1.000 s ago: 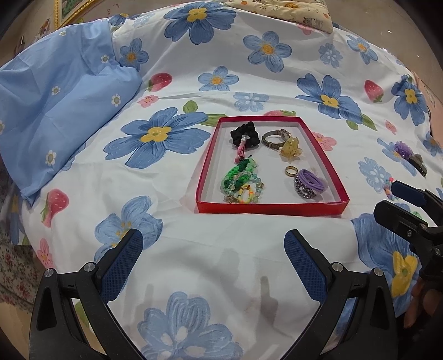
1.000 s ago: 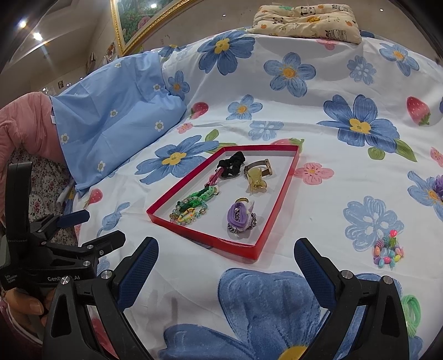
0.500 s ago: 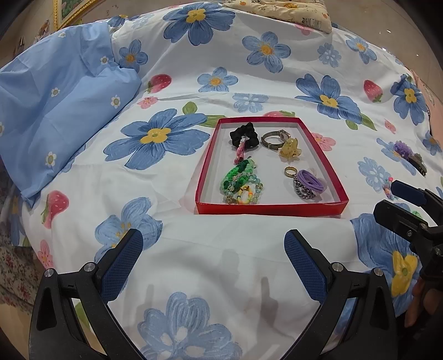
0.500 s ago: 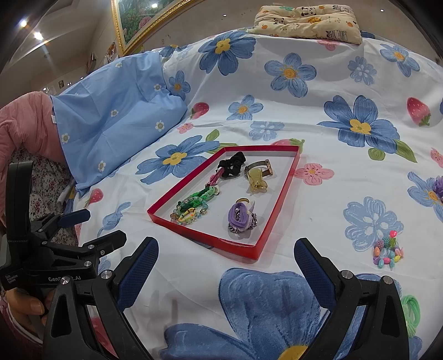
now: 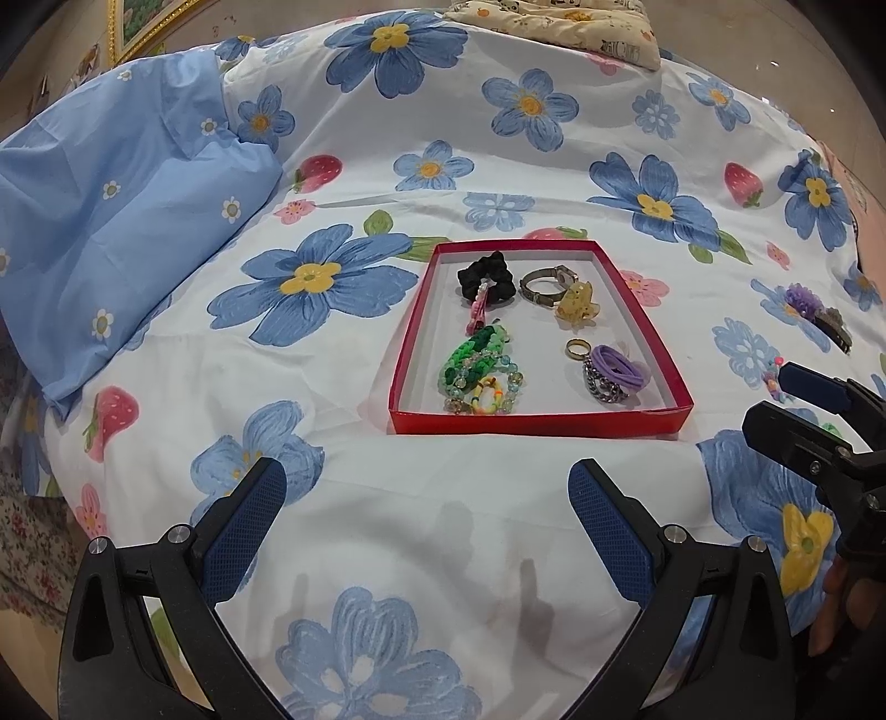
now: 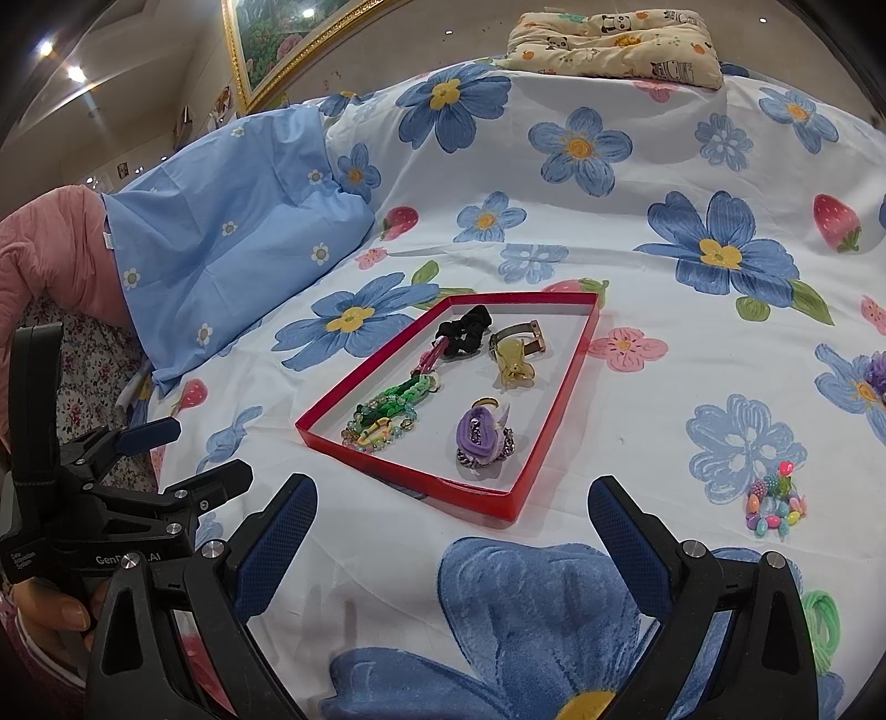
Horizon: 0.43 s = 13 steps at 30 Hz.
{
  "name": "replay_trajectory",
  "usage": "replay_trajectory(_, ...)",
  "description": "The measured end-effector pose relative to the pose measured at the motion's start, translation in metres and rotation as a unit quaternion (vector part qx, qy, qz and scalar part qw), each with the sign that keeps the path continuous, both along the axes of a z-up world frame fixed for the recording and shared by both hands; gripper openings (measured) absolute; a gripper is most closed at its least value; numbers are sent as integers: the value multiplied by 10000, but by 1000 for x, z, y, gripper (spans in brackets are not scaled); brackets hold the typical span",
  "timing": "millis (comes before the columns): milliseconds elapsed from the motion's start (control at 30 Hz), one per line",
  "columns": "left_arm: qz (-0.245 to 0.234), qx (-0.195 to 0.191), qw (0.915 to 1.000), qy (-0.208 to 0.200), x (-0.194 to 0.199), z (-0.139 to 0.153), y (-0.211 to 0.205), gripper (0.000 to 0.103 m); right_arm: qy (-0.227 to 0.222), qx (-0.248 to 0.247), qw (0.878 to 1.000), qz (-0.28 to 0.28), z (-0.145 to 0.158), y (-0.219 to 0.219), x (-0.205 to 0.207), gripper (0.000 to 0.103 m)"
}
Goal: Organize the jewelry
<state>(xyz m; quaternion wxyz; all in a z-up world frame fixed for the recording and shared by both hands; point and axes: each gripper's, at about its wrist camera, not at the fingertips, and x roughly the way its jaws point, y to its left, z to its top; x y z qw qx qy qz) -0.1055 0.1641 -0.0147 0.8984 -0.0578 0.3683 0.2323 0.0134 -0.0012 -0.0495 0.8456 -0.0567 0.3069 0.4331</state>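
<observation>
A shallow red tray (image 5: 540, 423) (image 6: 545, 415) lies on the flowered bedsheet. In it are a black scrunchie (image 5: 486, 279) (image 6: 464, 329), a green braided bracelet (image 5: 470, 357) (image 6: 396, 396), a watch (image 5: 545, 288), a yellow claw clip (image 5: 577, 302) (image 6: 512, 363), a gold ring (image 5: 577, 348) and purple hair ties (image 5: 617, 365) (image 6: 480, 432). Outside it on the sheet lie a colourful bead bracelet (image 6: 772, 507), a green hair tie (image 6: 819, 615) and a purple hair clip (image 5: 814, 310). My left gripper (image 5: 426, 515) and right gripper (image 6: 451, 526) hover open and empty in front of the tray.
A light blue pillow (image 5: 111, 221) (image 6: 232, 227) lies at the left, a panda-print cushion (image 6: 614, 36) at the far edge. A pink cloth (image 6: 50, 243) sits beyond the pillow. The right gripper (image 5: 819, 437) shows in the left view, the left gripper (image 6: 111, 498) in the right view.
</observation>
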Motion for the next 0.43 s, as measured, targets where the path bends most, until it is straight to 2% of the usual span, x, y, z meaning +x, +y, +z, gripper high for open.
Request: replay_trajectory(433, 1, -16, 10000, 6, 0, 1, -1, 103, 9, -5, 10000, -12, 1, -1, -1, 100)
